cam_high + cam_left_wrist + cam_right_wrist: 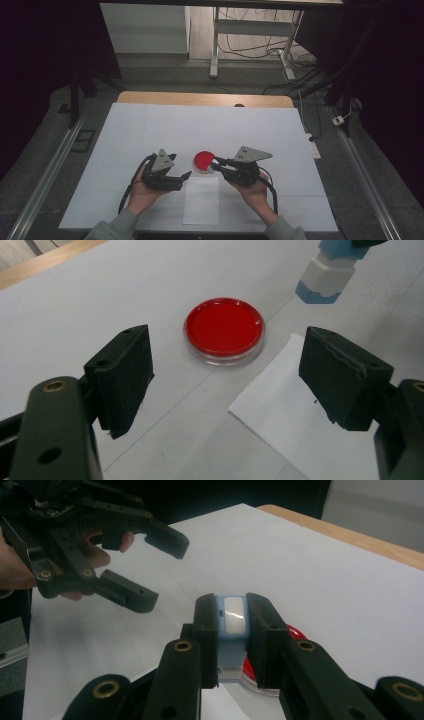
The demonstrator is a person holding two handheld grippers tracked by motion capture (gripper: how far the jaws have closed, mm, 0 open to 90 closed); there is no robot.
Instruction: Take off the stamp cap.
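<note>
A round clear dish with a red inside [203, 161] [224, 330] lies on the white table cover [150, 130], just past a white paper sheet [201, 200] [285, 410]. My left gripper [186, 176] [225, 377] stands open to the dish's left, its jaws wide apart with nothing between them. My right gripper [214, 164] [233, 617] is shut on a small blue and white block [232, 625] [325, 275], held over the dish's right edge. The dish [295, 632] peeks out behind the right jaws. The left gripper [150, 567] also appears open in the right gripper view.
The table's wooden far edge [205, 99] runs along the back. Beyond it are a white desk frame [250, 30] and loose cables [300, 85] on the floor. Metal rails [45, 175] flank the table on both sides.
</note>
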